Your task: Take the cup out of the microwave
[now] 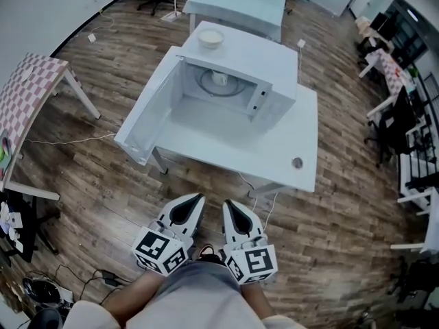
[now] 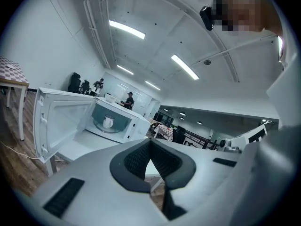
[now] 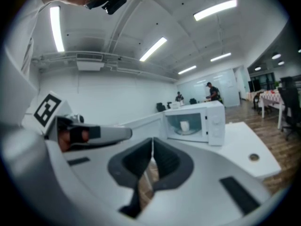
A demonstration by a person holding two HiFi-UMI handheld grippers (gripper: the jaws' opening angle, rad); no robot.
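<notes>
Cup, white and upright, stands on the round turntable inside the microwave, well apart from both our tools. The microwave door hangs fully open to the left as the head view shows it, so the cavity faces us.

We hold the left gripper and the right gripper side by side, low, out over the wooden floor short of the white table that carries the microwave. In the left gripper view the two dark pads meet at their tips, pressed together on nothing. The right gripper view shows the same: pads closed against each other, with only floor seen through the slit below them. Neither tool touches anything.

Between us and the cup lie the near edge of the table and a bare stretch of its top. A small round fitting sits in the table near its right corner. On the microwave's roof rests a pale bowl. A second white table stands behind, a checkered table off to the left, and a thin cable runs across the floor. Two people stand far back in the room.
</notes>
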